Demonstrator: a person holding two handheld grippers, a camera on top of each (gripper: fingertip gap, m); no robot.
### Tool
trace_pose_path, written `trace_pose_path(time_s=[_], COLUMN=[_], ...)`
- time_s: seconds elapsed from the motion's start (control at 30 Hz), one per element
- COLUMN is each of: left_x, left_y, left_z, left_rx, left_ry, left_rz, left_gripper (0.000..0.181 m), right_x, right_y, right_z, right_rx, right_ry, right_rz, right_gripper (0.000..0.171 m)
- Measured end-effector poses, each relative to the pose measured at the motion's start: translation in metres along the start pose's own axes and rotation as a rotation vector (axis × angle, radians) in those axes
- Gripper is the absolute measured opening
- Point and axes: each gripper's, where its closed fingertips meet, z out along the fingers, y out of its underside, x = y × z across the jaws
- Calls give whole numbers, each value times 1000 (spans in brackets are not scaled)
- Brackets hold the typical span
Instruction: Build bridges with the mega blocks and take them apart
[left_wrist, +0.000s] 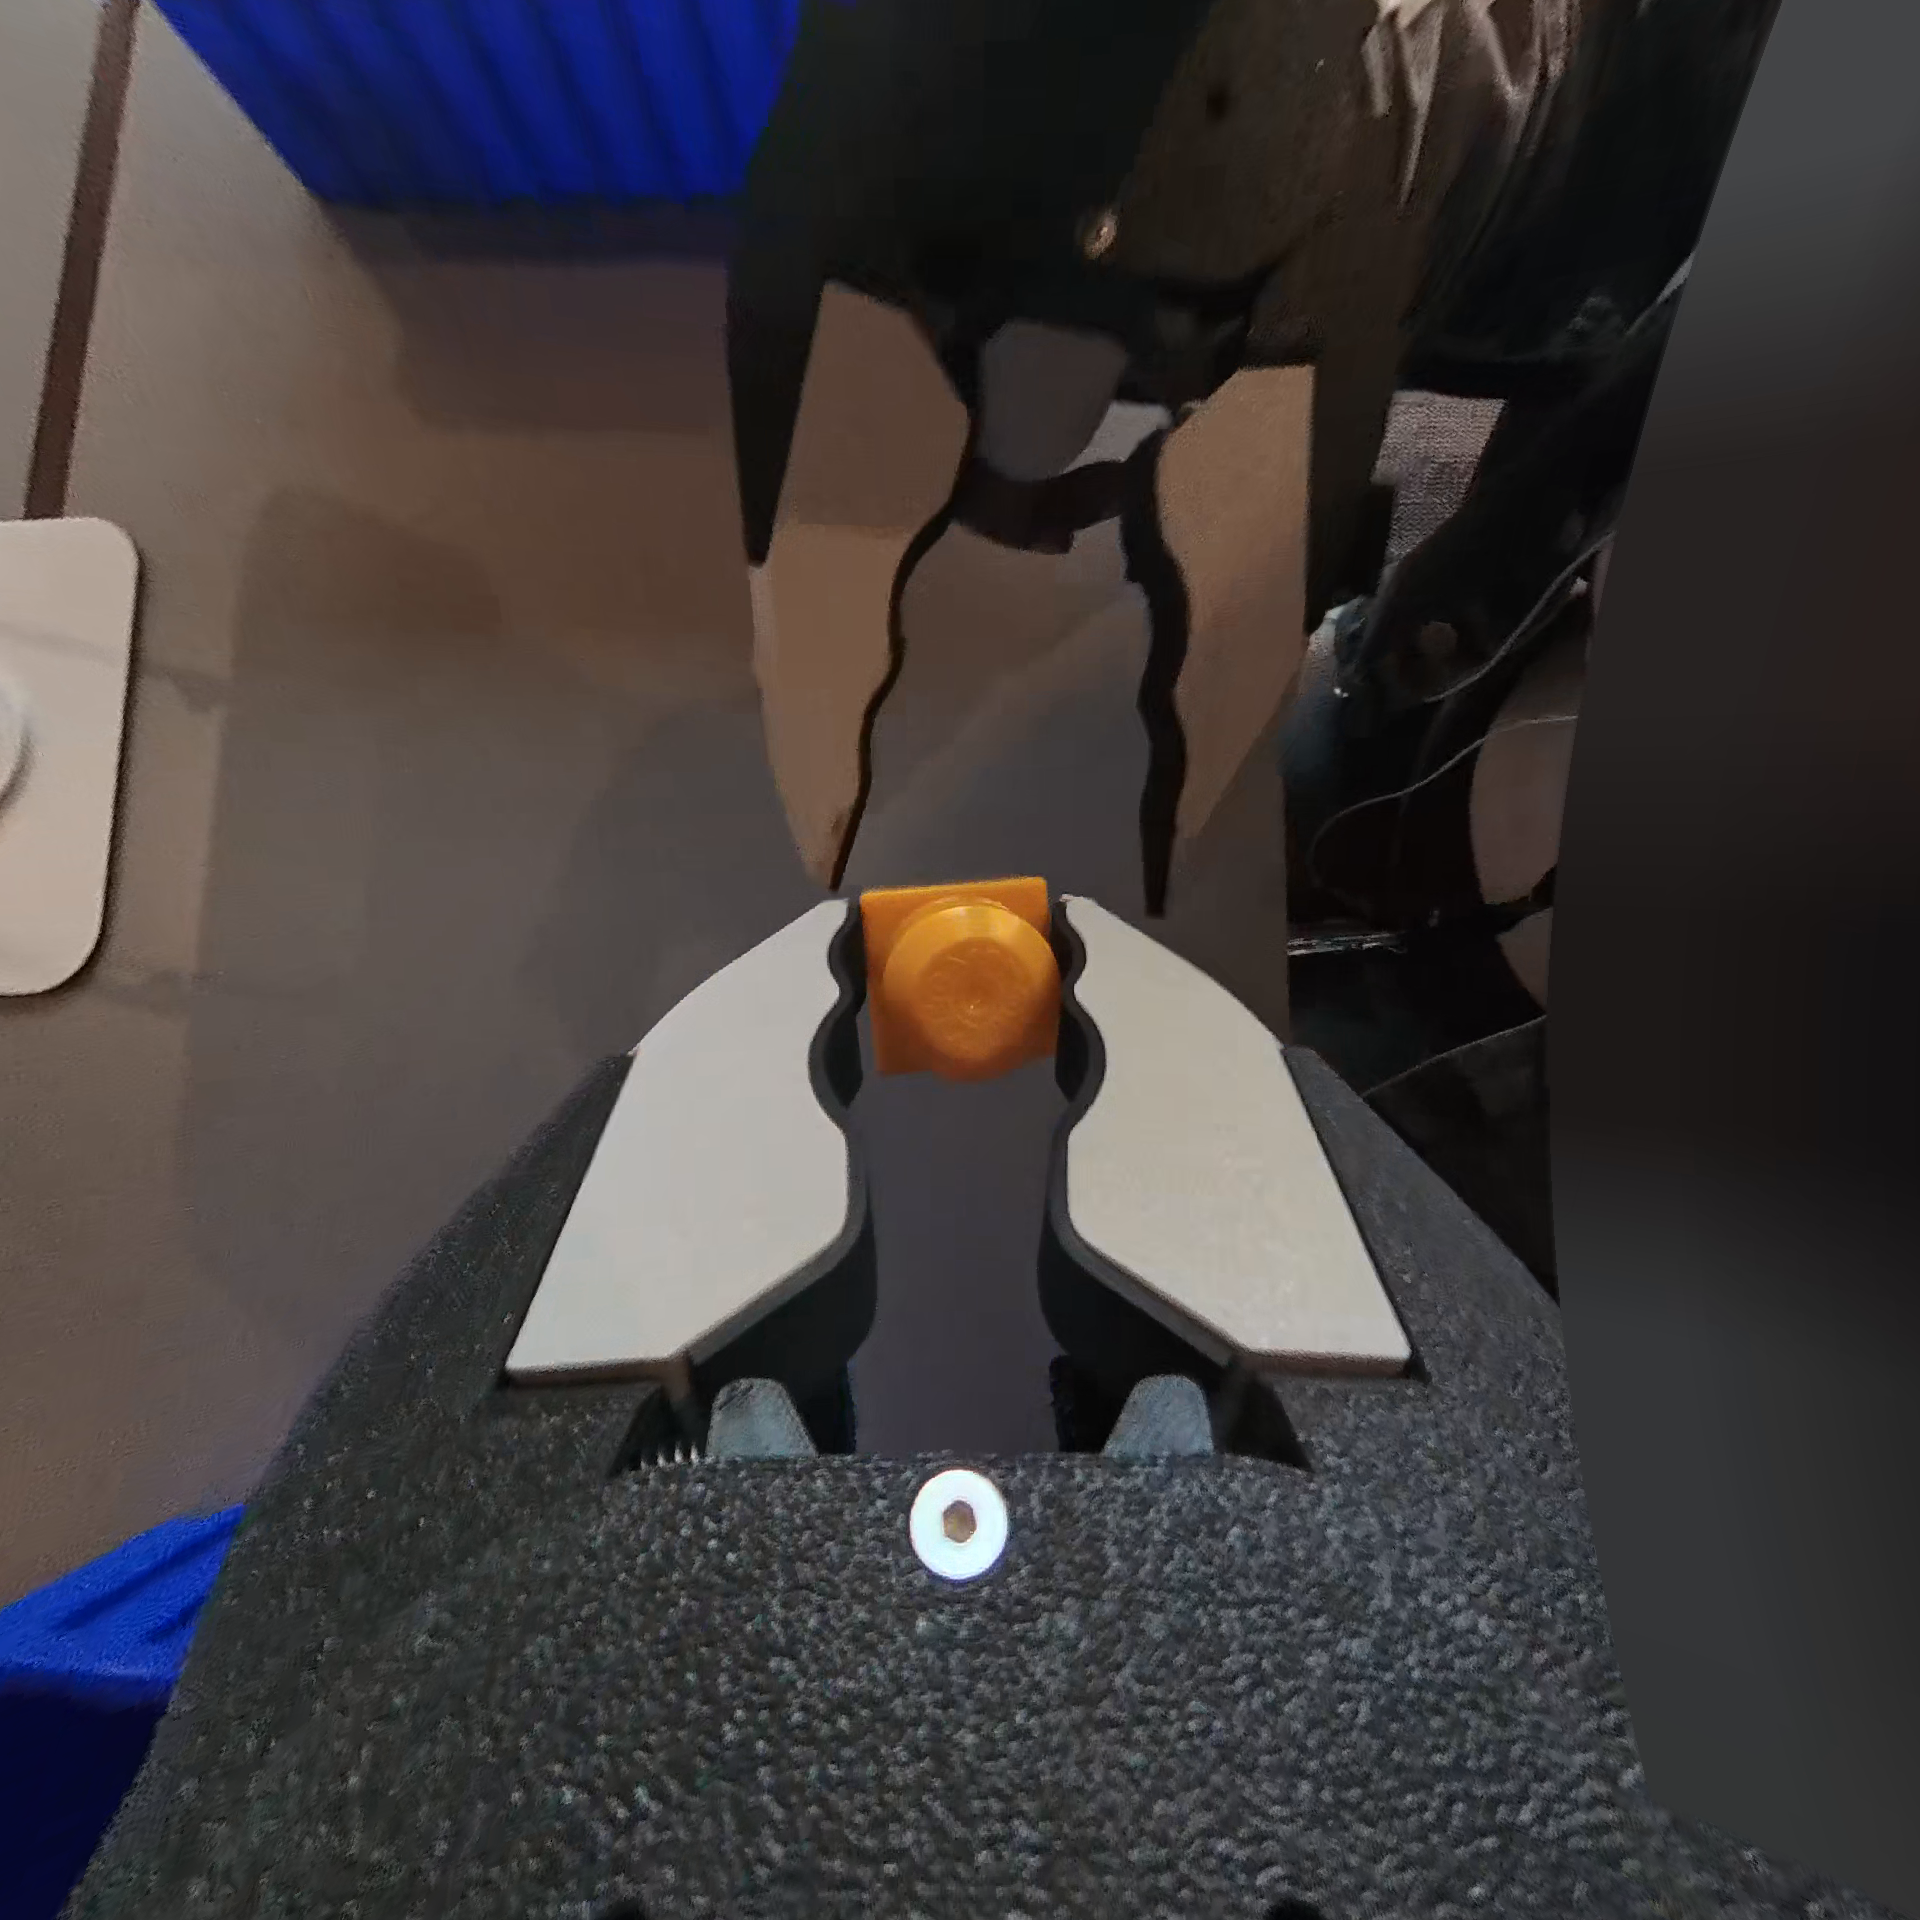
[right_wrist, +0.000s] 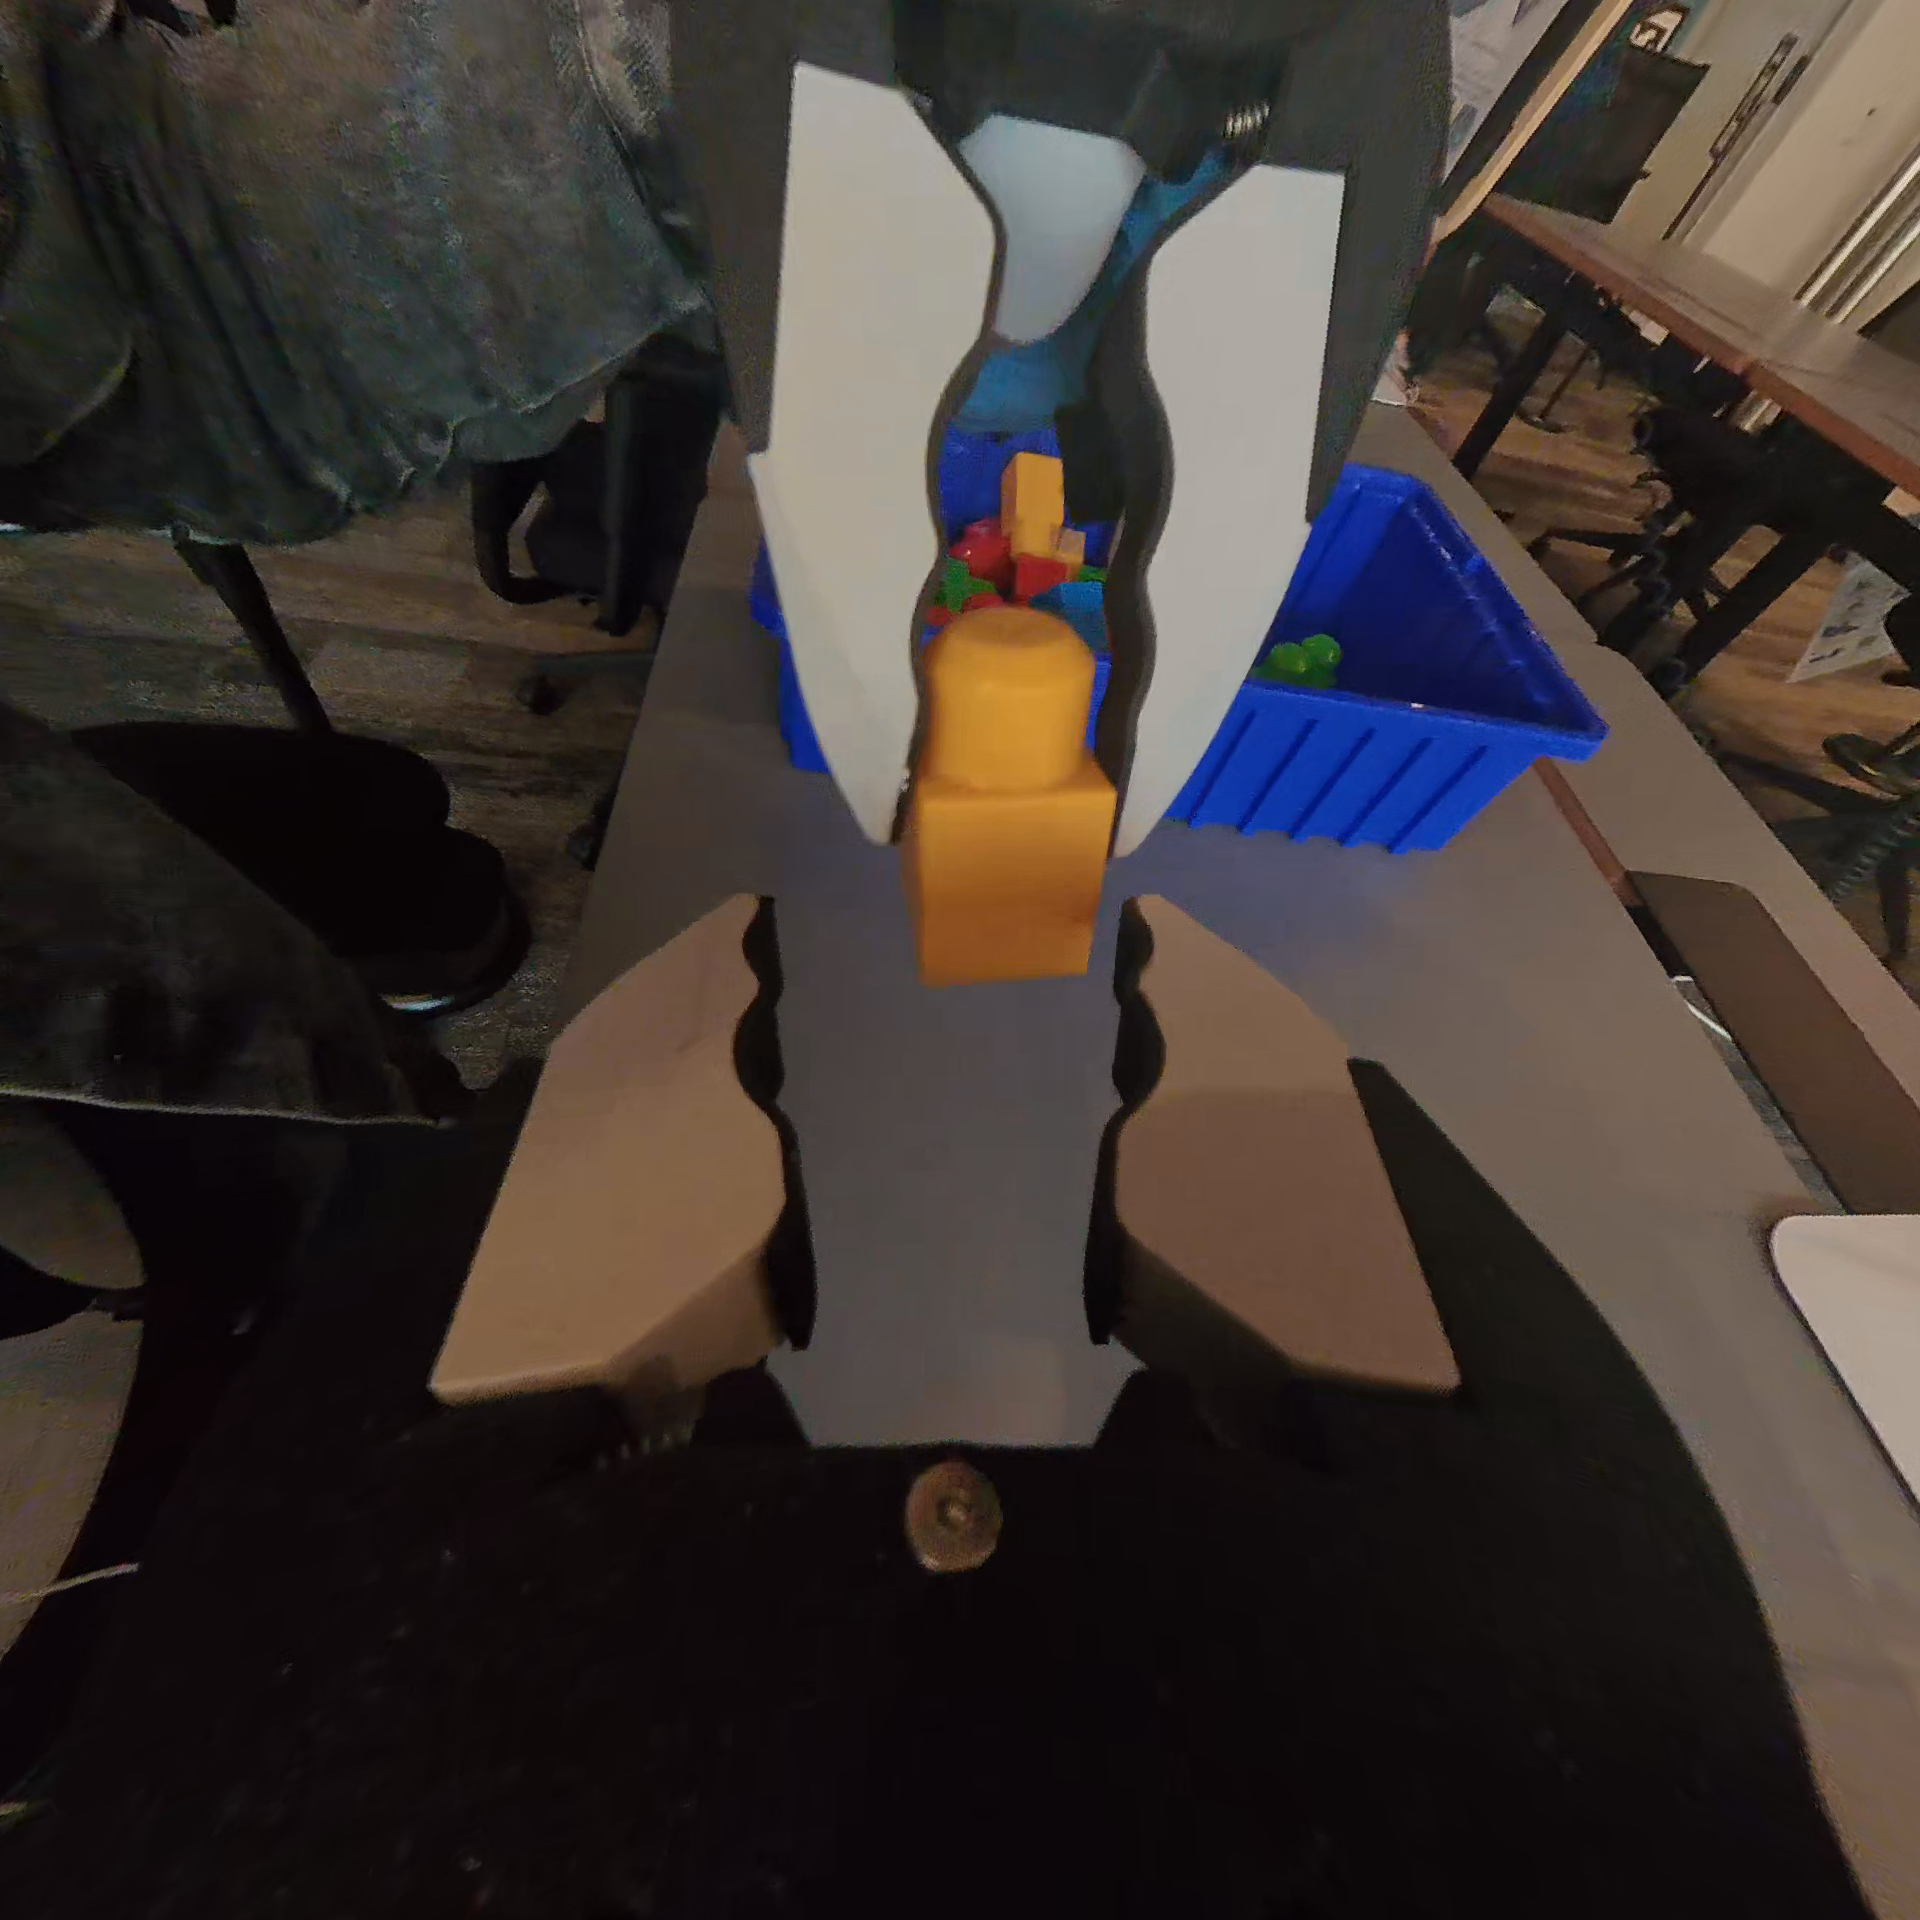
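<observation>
An orange single-stud mega block (left_wrist: 961, 982) is clamped between the tips of my left gripper (left_wrist: 956, 935), held above the grey table (left_wrist: 416, 727). In the right wrist view the same block (right_wrist: 1003, 831) hangs from the left gripper (right_wrist: 1003, 821), which points toward the camera. My right gripper (right_wrist: 945, 914) is open and empty just below and in front of the block, its fingertips (right_wrist: 727, 935) apart from it. In the left wrist view the right gripper (left_wrist: 997, 894) comes from the far side, open, its tips just beyond the block.
A blue bin (right_wrist: 1403, 727) with several red, green, orange and blue blocks (right_wrist: 1023, 551) stands on the table behind the grippers; its ribbed wall (left_wrist: 468, 94) shows in the left wrist view. A white pad (left_wrist: 52, 748) lies at the left. Chairs and a person's dark clothing are beyond the table edge.
</observation>
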Motion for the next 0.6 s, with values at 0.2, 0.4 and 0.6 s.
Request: trace_pose_path(time_s=[0.2, 0.4, 0.6], left_x=[10, 9, 9], left_y=[-7, -15, -12], left_z=[16, 13, -13], left_rx=[-7, 40, 208], left_ry=[48, 10, -136], left_rz=[28, -4, -54], left_gripper=[34, 44, 48], right_x=[2, 2, -7], right_y=[8, 26, 116], right_z=[-4, -20, -37], right_rx=[16, 42, -172], right_ry=[9, 11, -45], right_rz=[15, 33, 142], right_gripper=[35, 33, 33])
